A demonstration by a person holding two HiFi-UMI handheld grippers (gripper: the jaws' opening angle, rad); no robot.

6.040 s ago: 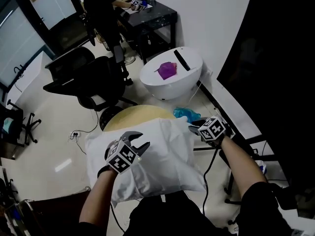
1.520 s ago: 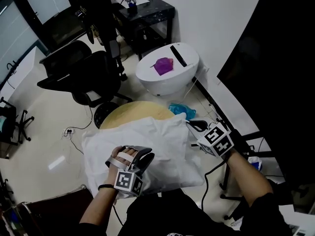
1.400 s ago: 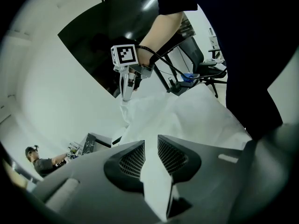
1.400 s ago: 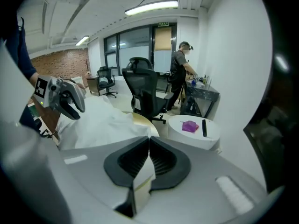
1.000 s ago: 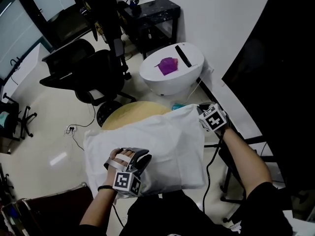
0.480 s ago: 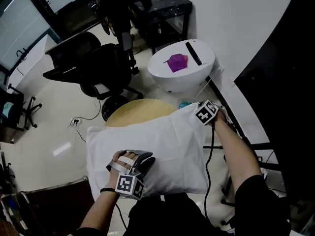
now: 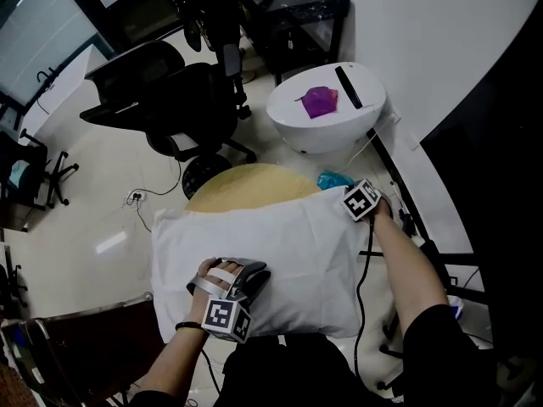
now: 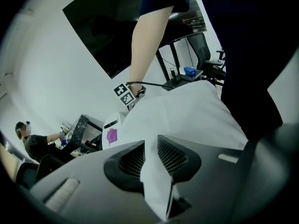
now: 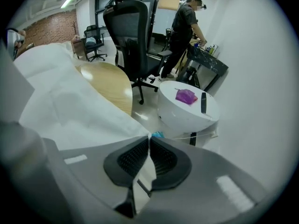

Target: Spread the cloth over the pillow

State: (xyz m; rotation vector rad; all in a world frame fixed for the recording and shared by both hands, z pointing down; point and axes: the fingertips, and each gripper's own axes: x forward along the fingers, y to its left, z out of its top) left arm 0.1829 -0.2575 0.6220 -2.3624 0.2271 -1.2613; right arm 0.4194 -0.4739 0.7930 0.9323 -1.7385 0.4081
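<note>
Left tongs clamp cloth fold, lower left of head view; right tongs clamp cloth corner, upper right. Cloth lies long-axis left-right atop round surface, pillow hidden beneath; tongs sit diagonally opposite, spreading likely outward.

Right hand-held gripper drops at far corner, jaws just easing open, cloth between them. Cloth, bunched earlier, now lies smooth, flat.
</note>
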